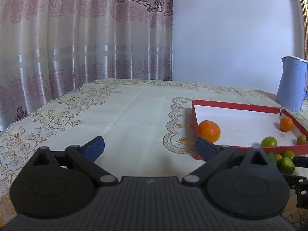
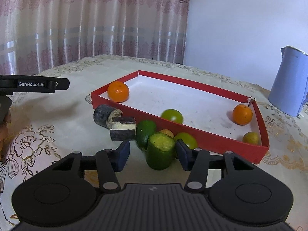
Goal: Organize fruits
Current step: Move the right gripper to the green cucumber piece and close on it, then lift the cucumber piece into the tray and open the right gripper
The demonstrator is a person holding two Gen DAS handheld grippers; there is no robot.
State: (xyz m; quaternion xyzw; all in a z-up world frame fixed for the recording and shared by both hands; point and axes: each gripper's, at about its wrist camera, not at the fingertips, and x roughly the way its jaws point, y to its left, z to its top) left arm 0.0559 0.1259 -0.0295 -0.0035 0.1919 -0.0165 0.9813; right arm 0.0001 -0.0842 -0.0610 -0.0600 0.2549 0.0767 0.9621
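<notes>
Tablecloth (image 1: 134, 115) bare left | red tray (image 2: 192, 129) rim beside cut green fruit (image 2: 160, 152)

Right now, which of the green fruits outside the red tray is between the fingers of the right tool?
The cut green fruit with the pale yellow top; it stands between the right tool's fingers, while the whole green fruits lie behind it by the red tray.

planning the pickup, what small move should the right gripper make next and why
Probably close the right gripper further: the cut green piece stands between its pads with a gap on the left side, outside the red tray.
</notes>
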